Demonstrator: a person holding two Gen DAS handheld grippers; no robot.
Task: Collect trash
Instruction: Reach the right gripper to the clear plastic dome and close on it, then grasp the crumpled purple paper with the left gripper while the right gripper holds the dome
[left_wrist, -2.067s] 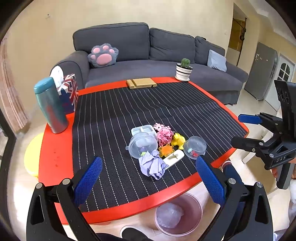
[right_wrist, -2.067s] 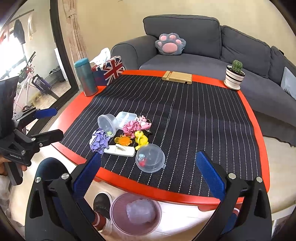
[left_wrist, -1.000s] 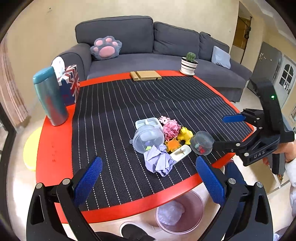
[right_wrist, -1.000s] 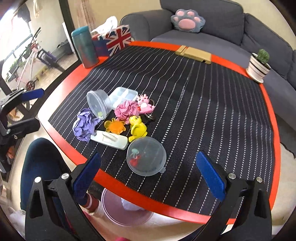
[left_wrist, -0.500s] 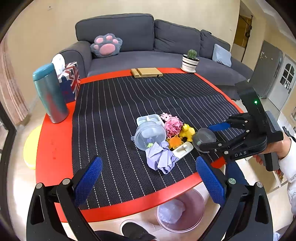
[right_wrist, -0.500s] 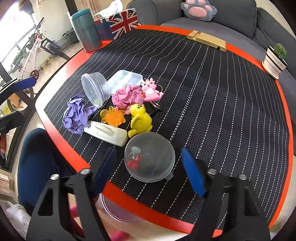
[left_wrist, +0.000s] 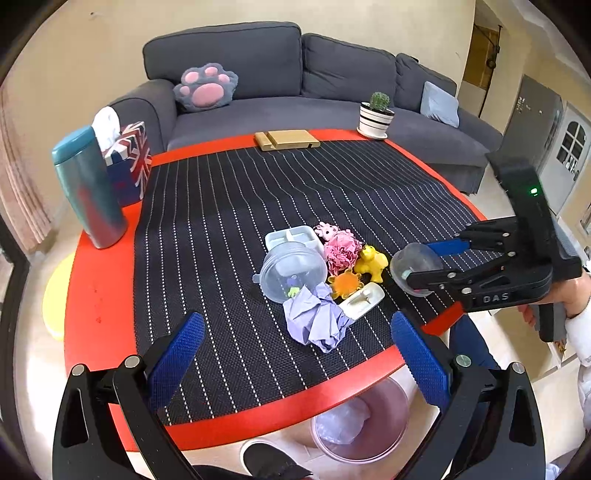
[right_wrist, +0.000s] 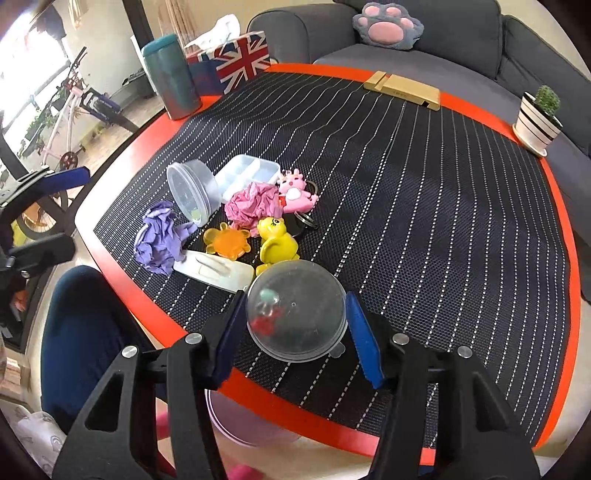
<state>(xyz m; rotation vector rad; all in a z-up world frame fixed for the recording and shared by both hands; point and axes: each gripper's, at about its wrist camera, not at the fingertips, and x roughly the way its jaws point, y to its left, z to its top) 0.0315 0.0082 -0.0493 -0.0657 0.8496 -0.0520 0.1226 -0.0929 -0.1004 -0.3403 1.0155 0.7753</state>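
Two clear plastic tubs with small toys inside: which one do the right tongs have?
The dome-shaped tub at the table's near edge, pinched between the right tongs, which have just been closing. The other tub lies tipped beside the purple paper wad, untouched.

Count on worktop (right_wrist: 480, 221): two clear capsules (right_wrist: 297, 310) (right_wrist: 192, 192), two crumpled paper wads (right_wrist: 251, 205) (right_wrist: 159, 236). One yellow duck (right_wrist: 275, 240), one tumbler (right_wrist: 171, 77).

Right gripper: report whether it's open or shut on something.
Shut on the clear capsule. The right gripper has just been closing, and both blue pads now press the capsule's sides near the table edge.
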